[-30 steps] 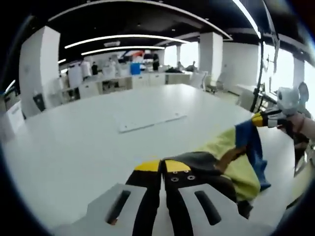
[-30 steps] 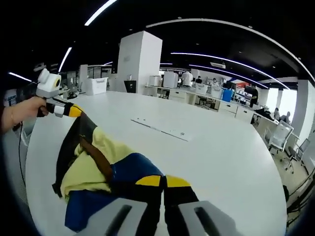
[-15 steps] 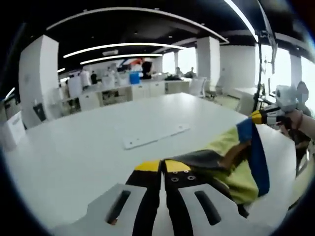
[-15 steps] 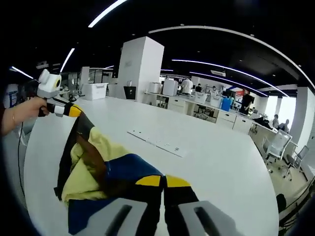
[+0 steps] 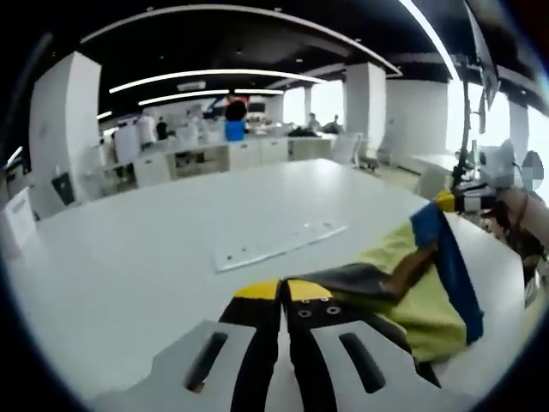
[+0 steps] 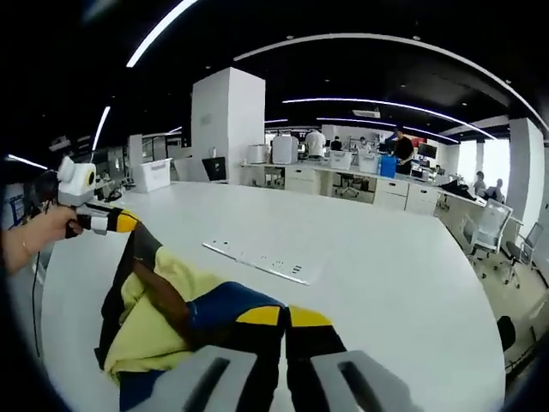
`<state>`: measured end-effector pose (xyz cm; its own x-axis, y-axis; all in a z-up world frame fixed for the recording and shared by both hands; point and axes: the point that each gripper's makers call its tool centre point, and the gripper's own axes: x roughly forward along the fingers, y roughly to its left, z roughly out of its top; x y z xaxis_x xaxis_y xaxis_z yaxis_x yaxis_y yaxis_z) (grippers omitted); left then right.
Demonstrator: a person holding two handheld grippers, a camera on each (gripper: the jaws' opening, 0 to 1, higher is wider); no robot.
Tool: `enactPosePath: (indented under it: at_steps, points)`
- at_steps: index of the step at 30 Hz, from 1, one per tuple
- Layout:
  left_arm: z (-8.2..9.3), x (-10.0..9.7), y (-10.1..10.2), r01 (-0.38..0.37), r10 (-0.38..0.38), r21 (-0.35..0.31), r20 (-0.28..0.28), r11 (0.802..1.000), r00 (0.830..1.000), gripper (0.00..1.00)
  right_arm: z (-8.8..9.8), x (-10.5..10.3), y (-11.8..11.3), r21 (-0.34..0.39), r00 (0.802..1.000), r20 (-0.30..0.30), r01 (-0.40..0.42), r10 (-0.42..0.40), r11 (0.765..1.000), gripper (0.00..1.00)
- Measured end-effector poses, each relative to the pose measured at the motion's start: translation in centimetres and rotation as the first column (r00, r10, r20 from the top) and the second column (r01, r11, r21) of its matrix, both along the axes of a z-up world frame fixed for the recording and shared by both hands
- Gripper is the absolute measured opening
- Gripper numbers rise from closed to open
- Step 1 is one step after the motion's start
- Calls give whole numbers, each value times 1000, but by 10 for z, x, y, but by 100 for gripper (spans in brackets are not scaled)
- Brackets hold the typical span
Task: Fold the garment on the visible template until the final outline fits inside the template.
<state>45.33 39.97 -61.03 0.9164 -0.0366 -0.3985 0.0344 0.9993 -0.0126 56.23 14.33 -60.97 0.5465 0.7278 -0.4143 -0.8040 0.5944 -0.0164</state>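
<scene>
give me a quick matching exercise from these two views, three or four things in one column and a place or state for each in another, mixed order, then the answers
Things
1. garment
2. left gripper
3. flat white strip
4. table

Places or states
A. lying flat on the tabletop beyond the grippers
B. white, spreading wide under everything
C. shut on a dark edge of the cloth
D. yellow, blue and dark, held up between both grippers

Pairs: 1-D, 2-C, 3-A, 4-B

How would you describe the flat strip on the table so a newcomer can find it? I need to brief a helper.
Start at the big white table. Past the yellow, blue and dark garment held up between both grippers, a thin white strip lies flat near the table's middle. It is the lone flat, long, rigid piece, marked with small dark dots.
</scene>
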Motion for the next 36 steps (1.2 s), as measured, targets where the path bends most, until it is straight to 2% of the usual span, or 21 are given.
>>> enactPosePath:
  at_steps: [11, 15, 18, 25, 28, 36]
  points:
    - [-39, 32, 10, -62, 61, -39, -35, 997, 998, 0, -57, 33, 1, -106, 997, -63, 42, -49, 993, 0]
    - [-53, 43, 10, -79, 75, -93, -46, 993, 996, 0, -77, 40, -1, -140, 994, -85, 52, -64, 989, 0]
    - [-66, 48, 11, -92, 85, -78, -81, 993, 993, 0, -90, 46, -1, -157, 992, -97, 60, -75, 986, 0]
    - [-87, 55, 14, -123, 113, -77, -118, 989, 987, 0, -108, 58, -6, -180, 986, -118, 93, -116, 979, 0]
    - [-97, 55, 16, -114, 107, -42, -145, 993, 984, 0, -114, 59, -5, -187, 985, -126, 91, -115, 978, 0]
    - [-107, 51, 16, -95, 94, 3, -174, 995, 980, 0, -114, 60, -3, -197, 990, -104, 73, -95, 978, 0]
